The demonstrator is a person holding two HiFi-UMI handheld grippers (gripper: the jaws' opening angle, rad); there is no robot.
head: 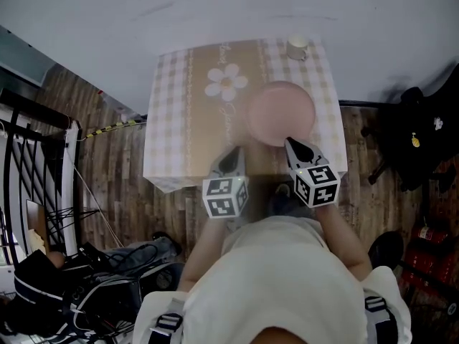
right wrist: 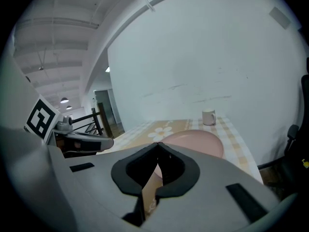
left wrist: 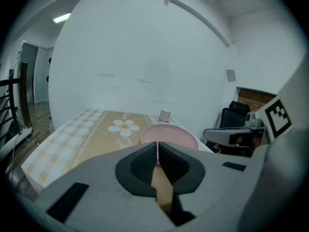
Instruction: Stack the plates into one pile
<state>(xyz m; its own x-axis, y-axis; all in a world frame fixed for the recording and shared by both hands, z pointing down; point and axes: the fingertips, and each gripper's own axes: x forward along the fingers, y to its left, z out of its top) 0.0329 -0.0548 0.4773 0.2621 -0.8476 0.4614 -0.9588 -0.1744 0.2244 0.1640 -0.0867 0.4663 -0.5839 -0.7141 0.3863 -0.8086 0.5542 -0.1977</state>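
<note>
A pink plate [head: 280, 113] lies on the right half of the small table [head: 172, 120]; I cannot tell how many plates lie under it. The same plate [left wrist: 169, 133] shows just beyond the left jaws, and as plate [right wrist: 195, 141] past the right jaws. My left gripper [head: 233, 154] hovers over the table's near edge, left of the plate, shut with nothing between its jaws. My right gripper [head: 292, 145] is at the plate's near rim, slightly above it, also shut and empty. The jaws meet tip to tip in both gripper views: left gripper [left wrist: 158, 144], right gripper [right wrist: 158, 146].
A white mug [head: 297, 46] stands at the table's far right corner, close to the white wall. A daisy print [head: 226, 82] marks the checked cloth. A black chair [head: 423, 135] is to the right; a black railing [head: 29, 156] and bags [head: 79, 278] are on the left.
</note>
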